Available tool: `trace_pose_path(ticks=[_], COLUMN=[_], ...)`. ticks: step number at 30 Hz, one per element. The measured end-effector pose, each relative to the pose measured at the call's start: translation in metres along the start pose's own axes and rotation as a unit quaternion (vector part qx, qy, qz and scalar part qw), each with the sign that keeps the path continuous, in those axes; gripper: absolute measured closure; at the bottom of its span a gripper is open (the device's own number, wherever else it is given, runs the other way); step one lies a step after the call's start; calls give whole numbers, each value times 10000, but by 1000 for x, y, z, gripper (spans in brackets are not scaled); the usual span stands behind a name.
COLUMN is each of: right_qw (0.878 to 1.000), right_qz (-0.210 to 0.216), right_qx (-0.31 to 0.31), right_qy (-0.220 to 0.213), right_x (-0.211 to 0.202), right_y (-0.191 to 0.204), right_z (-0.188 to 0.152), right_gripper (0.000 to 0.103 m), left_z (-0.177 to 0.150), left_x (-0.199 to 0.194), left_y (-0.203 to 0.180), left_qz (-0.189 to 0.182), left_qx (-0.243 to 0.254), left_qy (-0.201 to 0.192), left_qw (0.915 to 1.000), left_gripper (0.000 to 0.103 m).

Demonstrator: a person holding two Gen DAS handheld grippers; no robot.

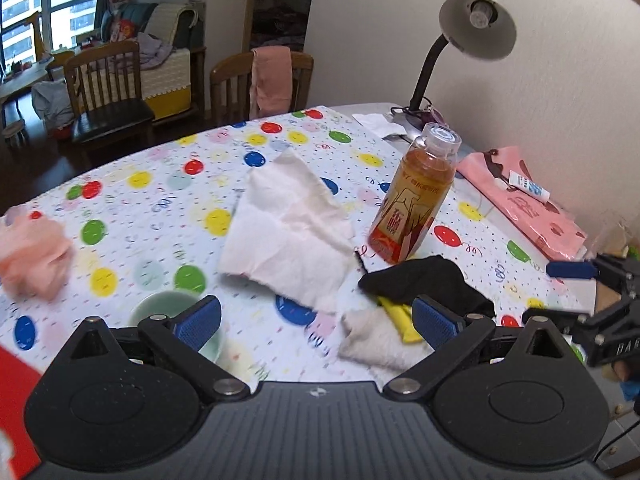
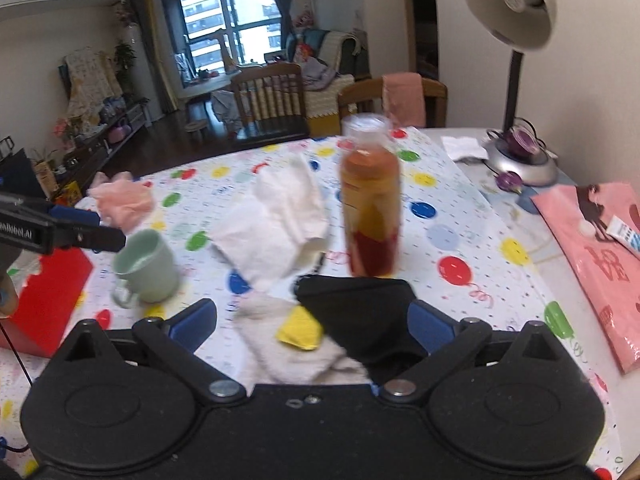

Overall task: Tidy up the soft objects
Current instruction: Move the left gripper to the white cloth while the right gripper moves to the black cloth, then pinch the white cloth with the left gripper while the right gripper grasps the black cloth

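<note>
Both tongs hang wide apart and empty, the left gripper (image 1: 316,322) over the white cloth (image 1: 286,228) (crumpled), the right gripper (image 2: 312,326) just above the black sock (image 2: 360,312).

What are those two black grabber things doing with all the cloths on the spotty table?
A person holds a grabber in each hand, tidying soft things. Both the left gripper and the right gripper are open and holding nothing. They hover over a small pile: a black cloth, a yellow piece and a fluffy white cloth. A white towel, a pink cloth, a green mug and a tea bottle wait nearby.
</note>
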State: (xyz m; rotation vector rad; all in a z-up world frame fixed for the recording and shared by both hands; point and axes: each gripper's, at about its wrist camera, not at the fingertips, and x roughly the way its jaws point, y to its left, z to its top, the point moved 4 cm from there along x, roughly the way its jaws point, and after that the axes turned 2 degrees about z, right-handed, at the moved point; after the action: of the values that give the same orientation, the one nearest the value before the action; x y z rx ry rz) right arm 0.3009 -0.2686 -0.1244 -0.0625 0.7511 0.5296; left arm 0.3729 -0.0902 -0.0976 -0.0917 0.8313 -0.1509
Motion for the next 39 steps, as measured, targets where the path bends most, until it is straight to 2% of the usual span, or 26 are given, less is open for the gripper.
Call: trace_pose_path(ticks=[5,12,18,25,32,39], right_qw=[9998,9991,9975,9964,9954,9940], right_qz=[5,-31,127,208,190,172], right_qx=[133,275,563,560,618,764], right_qy=[139,306,410,604,713,769], right_x=[16,43,67,93,114,127], right_y=[-32,-64,-81,-88,-91,-92], right_z=[-3,-4,-3,-6,-11,-15], right_gripper=[1,3,7,8,9,9], left_z=[20,44,58,63,60,54], left_x=[33,82,120,163,197,213], left_y=[-10,-8,0,17,13,15], left_qz=[252,571,766,968,1061,1279], left_qx=[-83,-636,-1383,-2004,-1987,-1892], left_qy=[66,241,411,466,582,705], left_qw=[9996,9961,9866,9738,9726,9710], left_gripper=[1,1,1,1,1,1])
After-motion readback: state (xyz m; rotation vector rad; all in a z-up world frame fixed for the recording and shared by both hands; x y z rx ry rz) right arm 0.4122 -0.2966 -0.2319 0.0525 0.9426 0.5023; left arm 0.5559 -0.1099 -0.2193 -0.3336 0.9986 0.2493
